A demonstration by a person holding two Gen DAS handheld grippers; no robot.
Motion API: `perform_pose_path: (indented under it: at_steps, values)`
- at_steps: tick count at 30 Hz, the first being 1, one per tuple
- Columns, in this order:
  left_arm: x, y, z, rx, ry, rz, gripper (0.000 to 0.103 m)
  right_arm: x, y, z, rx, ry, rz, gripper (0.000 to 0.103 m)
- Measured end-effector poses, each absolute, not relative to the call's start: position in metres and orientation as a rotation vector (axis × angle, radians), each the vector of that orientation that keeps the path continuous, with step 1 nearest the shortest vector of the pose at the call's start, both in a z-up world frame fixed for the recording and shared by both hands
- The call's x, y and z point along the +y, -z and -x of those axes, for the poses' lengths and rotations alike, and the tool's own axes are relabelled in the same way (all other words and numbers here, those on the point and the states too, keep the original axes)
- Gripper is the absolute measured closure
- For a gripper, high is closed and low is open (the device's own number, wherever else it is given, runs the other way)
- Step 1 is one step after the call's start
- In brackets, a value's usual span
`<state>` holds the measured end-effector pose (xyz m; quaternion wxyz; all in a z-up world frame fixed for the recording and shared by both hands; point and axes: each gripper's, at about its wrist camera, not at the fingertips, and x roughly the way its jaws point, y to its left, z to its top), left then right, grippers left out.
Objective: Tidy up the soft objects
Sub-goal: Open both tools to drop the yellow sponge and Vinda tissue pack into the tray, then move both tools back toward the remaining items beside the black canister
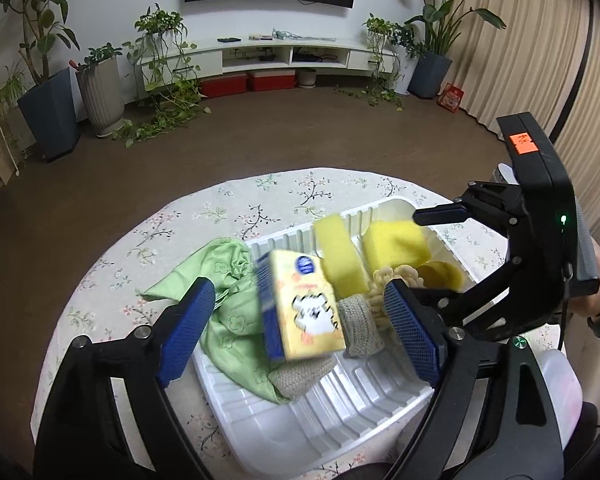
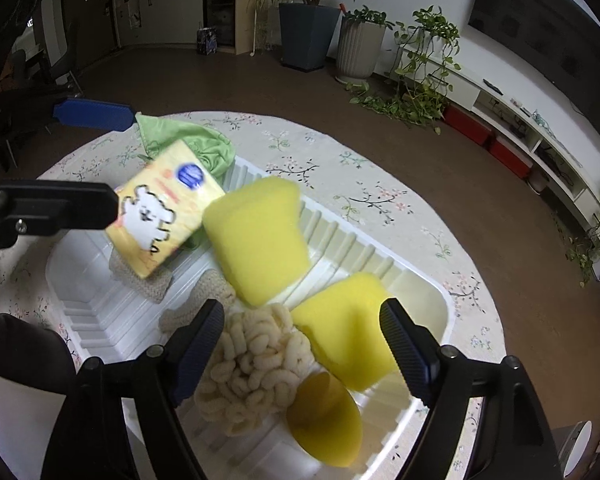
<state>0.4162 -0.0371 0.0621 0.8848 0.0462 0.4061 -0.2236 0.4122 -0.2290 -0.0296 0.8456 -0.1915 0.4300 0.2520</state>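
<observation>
A white ribbed tray (image 1: 380, 400) (image 2: 380, 256) sits on a round floral table. In it lie two yellow sponges (image 1: 338, 256) (image 2: 260, 240), (image 1: 396, 246) (image 2: 348, 338), a cream chenille mitt (image 2: 256, 364), a knitted beige cloth (image 1: 358, 320) and a small yellow pad (image 2: 326, 420). A green cloth (image 1: 220, 276) (image 2: 196, 140) drapes over the tray's edge. A blurred yellow tissue pack (image 1: 306, 304) (image 2: 164, 210) is in mid-air between my open left gripper's (image 1: 300, 332) jaws, untouched. My right gripper (image 2: 302, 344) is open above the mitt and sponge.
The table's floral cloth (image 1: 236, 208) surrounds the tray. Beyond it lie brown floor, potted plants (image 1: 48, 108), a TV cabinet (image 1: 284, 54) and curtains at right. My right gripper's body (image 1: 540, 232) shows at the tray's right side.
</observation>
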Motion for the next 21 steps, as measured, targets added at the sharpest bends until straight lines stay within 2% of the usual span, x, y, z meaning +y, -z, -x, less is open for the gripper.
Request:
perform_pose_path:
  at_steps: [4,6,9,11,12,21]
  values:
    - [-0.029,-0.073,-0.406,0.818,0.451,-0.076,0.012,-0.239,0.021,-0.406,0.889,-0.513,0.378,0.02]
    - [-0.026,-0.077,-0.402,0.813,0.44,-0.07,0.012,-0.244,0.016,-0.401,0.878,-0.503,0.367,0.016]
    - [-0.023,-0.083,-0.395,0.804,0.432,-0.073,0.005,-0.249,0.008,-0.396,0.859,-0.493,0.353,0.009]
    - [-0.021,-0.086,-0.388,0.795,0.424,-0.076,0.002,-0.253,0.0,-0.391,0.845,-0.486,0.339,0.0]
    - [-0.019,-0.088,-0.384,0.79,0.42,-0.075,0.0,-0.255,-0.002,-0.39,0.84,-0.485,0.335,0.0]
    - [0.014,-0.101,-0.33,0.728,0.371,-0.01,0.0,-0.295,-0.026,-0.36,0.807,-0.42,0.24,0.0]
